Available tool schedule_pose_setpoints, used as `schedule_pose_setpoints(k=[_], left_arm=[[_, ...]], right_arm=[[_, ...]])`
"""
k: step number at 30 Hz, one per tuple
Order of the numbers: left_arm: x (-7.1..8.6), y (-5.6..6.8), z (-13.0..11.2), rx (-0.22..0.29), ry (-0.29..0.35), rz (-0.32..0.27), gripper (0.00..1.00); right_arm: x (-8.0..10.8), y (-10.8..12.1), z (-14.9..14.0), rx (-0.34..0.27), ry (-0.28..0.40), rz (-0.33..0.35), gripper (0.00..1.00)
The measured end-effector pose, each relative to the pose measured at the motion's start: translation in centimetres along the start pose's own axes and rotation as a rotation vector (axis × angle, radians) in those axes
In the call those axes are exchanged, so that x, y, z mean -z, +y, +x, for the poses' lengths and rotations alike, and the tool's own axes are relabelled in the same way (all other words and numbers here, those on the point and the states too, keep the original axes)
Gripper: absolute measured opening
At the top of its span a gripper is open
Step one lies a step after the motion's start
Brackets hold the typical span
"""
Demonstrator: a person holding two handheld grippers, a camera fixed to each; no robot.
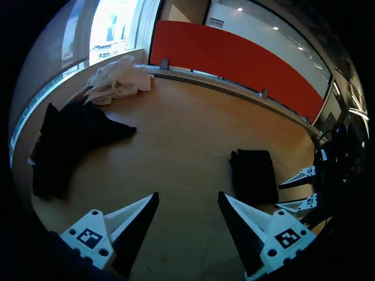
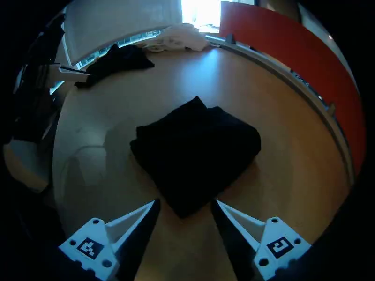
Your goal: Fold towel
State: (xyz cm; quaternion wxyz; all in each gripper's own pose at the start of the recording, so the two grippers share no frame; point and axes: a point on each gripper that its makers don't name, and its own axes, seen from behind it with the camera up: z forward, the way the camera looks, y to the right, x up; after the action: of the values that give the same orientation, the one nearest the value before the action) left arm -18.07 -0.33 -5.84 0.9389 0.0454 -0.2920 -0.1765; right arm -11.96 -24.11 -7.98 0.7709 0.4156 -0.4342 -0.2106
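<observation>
In the left gripper view, the left gripper (image 1: 187, 194) hangs over bare table (image 1: 187, 126), its fingers spread wide with nothing between them. The towel (image 1: 252, 175), black and folded into a compact block, lies ahead and to its right. The right gripper (image 1: 279, 195) sits just beyond the block's far edge, its fingers apart. A loose black cloth (image 1: 70, 140) sprawls well off to the left, and a white heap (image 1: 119, 79) lies behind it near the window, with a red panel (image 1: 234, 61) running along the table's back edge. In the right gripper view, the right gripper (image 2: 185, 201) is also spread and empty. The towel (image 2: 197, 150) lies right before its fingertips, its near corner reaching between them, with no sign that either finger touches it. The layers look stacked but a little skewed, with one corner poking out at the far side. The folding seems nearly or fully done, so the step is likely a tidy-up. To do it well, keep both grippers low and square the block with light nudges to its edges. Don't pinch the top layer, which could drag it off the stack. If one more fold is wanted, grip through all the layers at the near corners and carry them over together.
</observation>
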Motion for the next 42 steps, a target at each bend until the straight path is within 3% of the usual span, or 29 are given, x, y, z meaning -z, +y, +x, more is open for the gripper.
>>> schedule_pose_setpoints(k=[21, 29, 42], left_arm=[[-0.1, 0.1, 0.3, -0.004, 0.000, -0.002, 0.93], [-0.1, 0.0, 0.2, -0.008, -0.002, 0.000, 0.93], [-0.1, 0.1, 0.5, -0.018, 0.001, -0.005, 0.94]], right_arm=[[-0.5, 0.0, -1.3, -0.032, -0.012, -0.013, 0.18], [-0.3, 0.1, -1.2, -0.039, -0.002, -0.030, 0.05], [0.9, 0.2, 0.1, -0.048, 0.045, -0.052, 0.04]])
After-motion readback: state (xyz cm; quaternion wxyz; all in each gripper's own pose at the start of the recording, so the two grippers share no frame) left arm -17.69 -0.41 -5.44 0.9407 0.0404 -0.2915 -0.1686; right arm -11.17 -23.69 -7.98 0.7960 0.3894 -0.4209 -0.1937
